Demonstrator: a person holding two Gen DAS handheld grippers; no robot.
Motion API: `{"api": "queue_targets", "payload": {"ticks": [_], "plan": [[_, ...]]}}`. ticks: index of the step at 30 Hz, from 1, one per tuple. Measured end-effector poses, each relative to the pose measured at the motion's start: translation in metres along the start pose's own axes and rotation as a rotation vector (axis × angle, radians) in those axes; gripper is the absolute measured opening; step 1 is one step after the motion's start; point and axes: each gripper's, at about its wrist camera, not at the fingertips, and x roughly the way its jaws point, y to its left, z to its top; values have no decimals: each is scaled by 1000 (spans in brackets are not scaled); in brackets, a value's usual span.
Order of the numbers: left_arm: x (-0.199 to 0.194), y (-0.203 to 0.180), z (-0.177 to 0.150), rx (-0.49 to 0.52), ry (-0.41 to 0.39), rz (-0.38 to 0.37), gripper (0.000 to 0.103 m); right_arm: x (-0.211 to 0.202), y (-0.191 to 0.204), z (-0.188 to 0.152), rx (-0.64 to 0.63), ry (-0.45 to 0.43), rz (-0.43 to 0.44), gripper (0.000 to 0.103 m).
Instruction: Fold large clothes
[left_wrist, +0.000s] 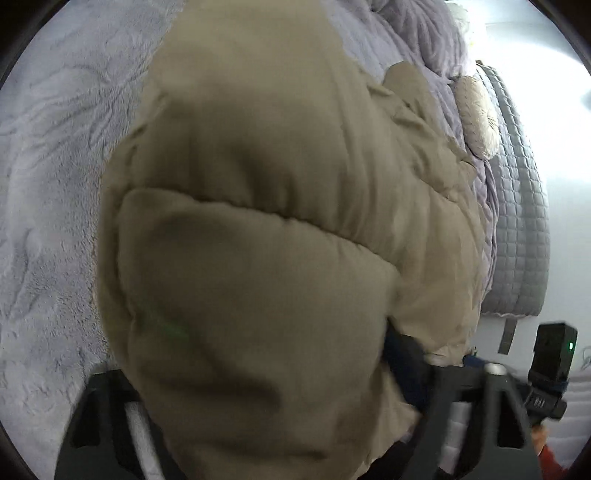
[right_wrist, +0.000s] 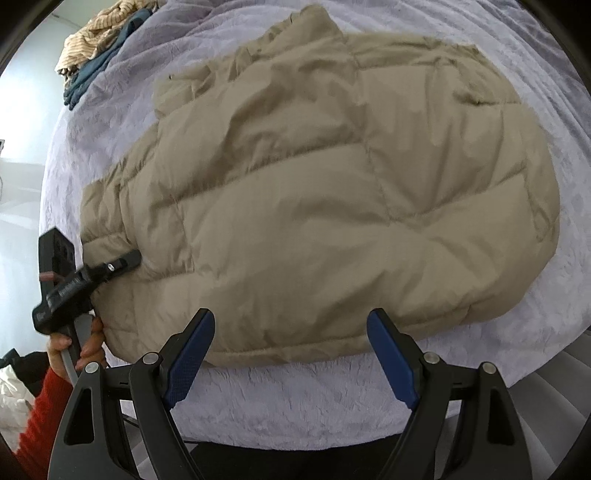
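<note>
Right now the tan puffer jacket (right_wrist: 317, 192) lies flat on the lilac bedspread (right_wrist: 295, 402), its long axis crosswise, the left gripper (right_wrist: 125, 260) clamped on its near-left edge while the right gripper (right_wrist: 291, 354) hovers wide apart just short of the hem.

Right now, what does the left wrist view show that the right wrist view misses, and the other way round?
Only the left wrist view: a fold of the beige puffer jacket filling the frame, close enough to hide the left claw's tips, plus a grey quilted cover and a fluffy cushion.

Only the right wrist view: the whole jacket spread flat, the right claw open and empty near its hem, the left claw at the jacket's edge, and a clothes pile.

Both: the jacket on the lilac blanket.
</note>
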Motion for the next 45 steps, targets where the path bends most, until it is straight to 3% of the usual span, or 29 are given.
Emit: {"api": "queue_targets", "payload": {"ticks": [1,2,6,8,10,11,15,22,27,32,39,42,44,45], "plan": [[-2,-2,-2,6,-4,-44,45,-2,0,2,-2,-11,2,87],[-5,-4,-2,5,-14,-57,38,-5,0,5,-6,-25,-1,87],[-22,-24,-8,25,-65,-41,30,-12,-2,21,-24,-78,2,87],[-29,-37,-11,31,-88,-42,30,-11,-6,35,-25,-112,21,77],[-39,-52,-14,35,-108,-44,30,-4,-9,47,-23,-123,28,14],[-45,-56,-14,37,-115,-40,30,4,-13,57,-18,-110,27,9],[-70,-99,-18,65,-169,7,30,28,-20,78,-36,-108,79,8],[-79,-219,-18,126,-212,38,30,63,-39,102,-14,-17,222,8],[-51,-305,-15,203,-178,41,30,78,-57,109,17,35,320,4],[10,-378,-4,310,-134,115,30,69,-78,114,48,76,384,4],[63,-394,13,254,-68,63,30,2,-171,98,130,-19,443,9],[104,-397,17,261,-9,32,30,-22,-211,85,178,-66,418,9],[129,-396,13,263,36,17,37,-35,-233,72,200,-85,393,19],[141,-397,13,259,65,2,43,-39,-240,66,206,-89,383,37]]}}
